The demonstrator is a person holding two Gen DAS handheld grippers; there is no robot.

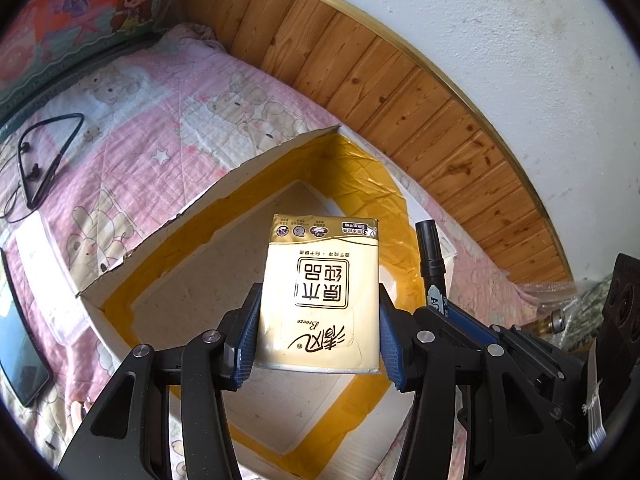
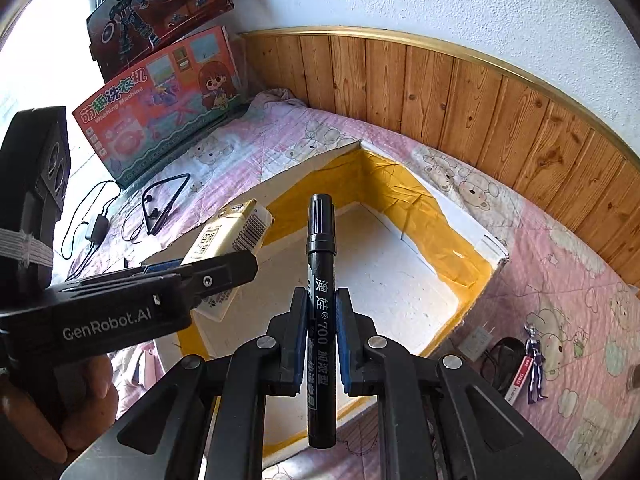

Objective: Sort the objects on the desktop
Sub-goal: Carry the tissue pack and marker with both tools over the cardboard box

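My left gripper (image 1: 318,324) is shut on a cream and gold tissue pack (image 1: 320,292) and holds it above an open white box (image 1: 192,280) lined with yellow tape. My right gripper (image 2: 322,320) is shut on a black marker pen (image 2: 320,280), upright between the pads, also over the box (image 2: 400,272). In the right wrist view the left gripper (image 2: 216,276) with the tissue pack (image 2: 228,236) sits to the left of the pen. In the left wrist view the pen (image 1: 430,256) stands just right of the pack.
The box lies on a pink cartoon blanket (image 2: 560,280) against a wood-panelled wall (image 2: 480,92). Neckband earphones (image 1: 44,160), a phone (image 1: 20,348), toy boxes (image 2: 160,100), a small figurine (image 2: 536,364) and a red item (image 2: 516,380) lie around it.
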